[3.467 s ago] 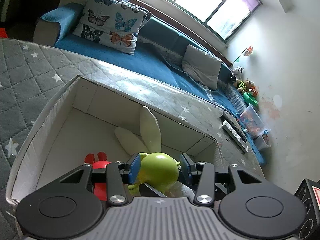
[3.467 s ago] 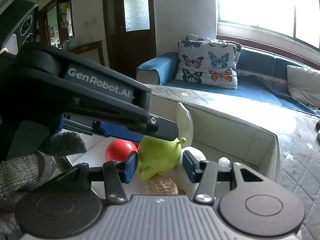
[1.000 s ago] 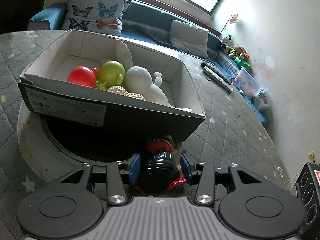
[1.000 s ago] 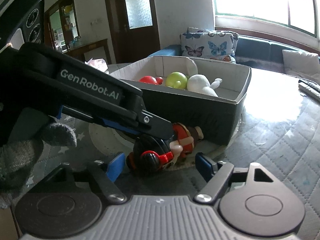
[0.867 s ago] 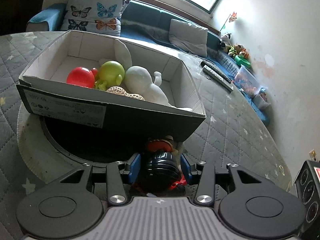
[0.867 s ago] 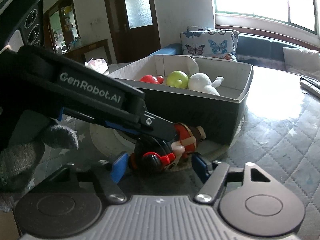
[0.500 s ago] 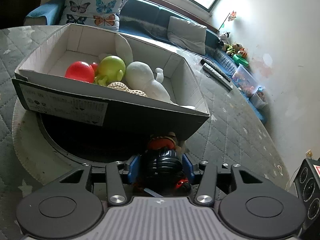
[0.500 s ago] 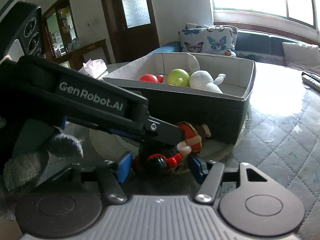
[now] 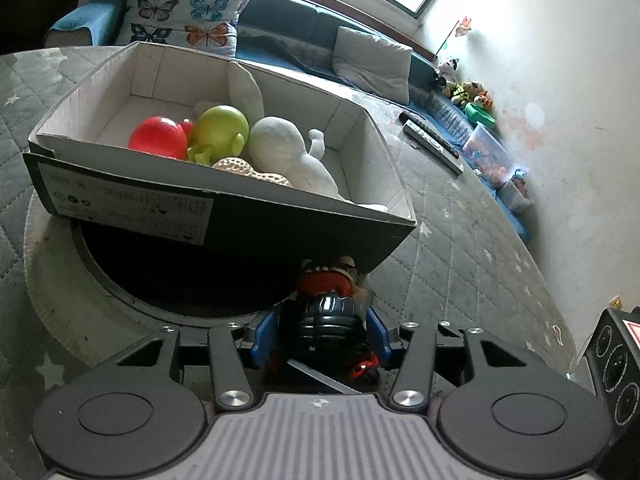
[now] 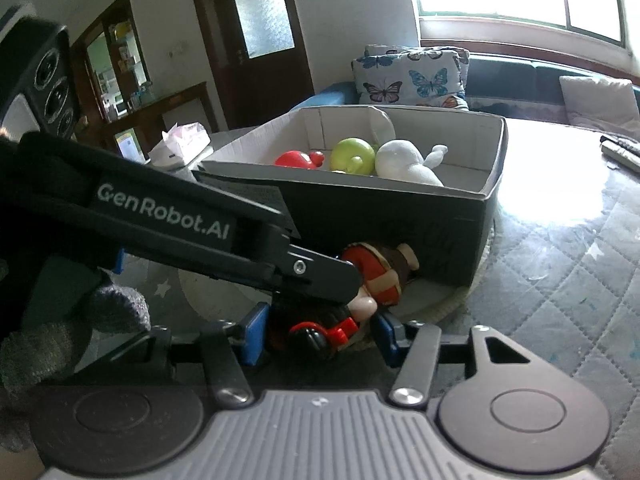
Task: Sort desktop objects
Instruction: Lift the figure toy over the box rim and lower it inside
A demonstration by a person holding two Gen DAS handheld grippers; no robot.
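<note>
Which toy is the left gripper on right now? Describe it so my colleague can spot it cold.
Find the dark cardboard box of toys on the quilted table. Just outside its near wall lies a figure toy, shiny black helmet toward the left gripper, whose blue pads clamp it. Unlike the round red, green and white toys inside, it is black, red-trimmed and outside the box.

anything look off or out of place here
One thing: the toy figure lies on its side on the table, outside the box, against its dark front wall. The left gripper is shut on it, and the right gripper flanks it.

left claw (image 9: 320, 338) around toy figure (image 9: 326, 312)
</note>
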